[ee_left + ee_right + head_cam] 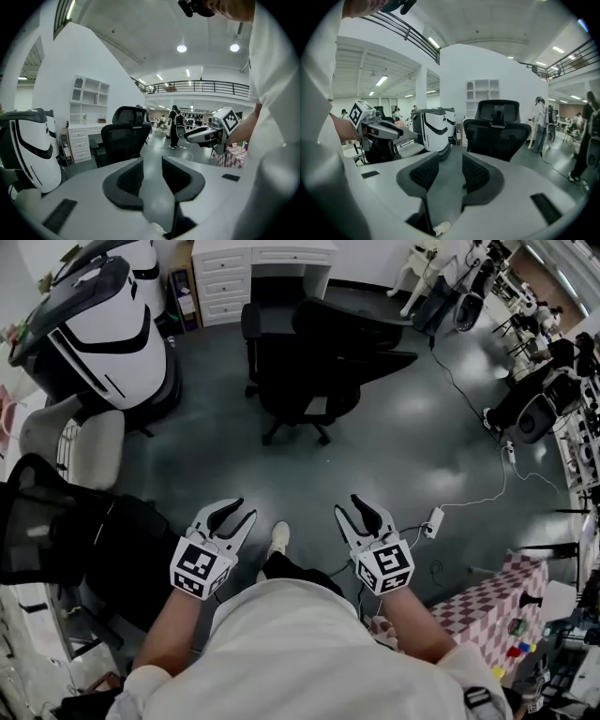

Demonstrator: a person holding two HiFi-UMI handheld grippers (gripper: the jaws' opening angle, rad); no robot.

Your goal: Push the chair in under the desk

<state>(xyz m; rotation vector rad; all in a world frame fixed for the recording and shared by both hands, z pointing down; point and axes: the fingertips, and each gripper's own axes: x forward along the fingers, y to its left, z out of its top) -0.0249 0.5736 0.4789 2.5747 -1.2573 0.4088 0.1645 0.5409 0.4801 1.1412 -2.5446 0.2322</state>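
Note:
A black mesh office chair (309, 362) stands on the dark floor just in front of a white desk with drawers (258, 257), its back towards me. In the head view both grippers are held low in front of the person, well short of the chair. My left gripper (239, 512) is open with nothing between its fingers, and my right gripper (349, 506) is open and empty too. The left gripper view looks past its parted jaws at the chair (124, 136); the right gripper view sees the chair (497, 131) straight ahead.
A large white-and-black machine (103, 324) stands at the left, with a beige chair (84, 442) and another black mesh chair (56, 531) nearer me. A power strip with its cable (434, 519) lies on the floor at right, by a checkered cloth (487, 601). People stand in the distance.

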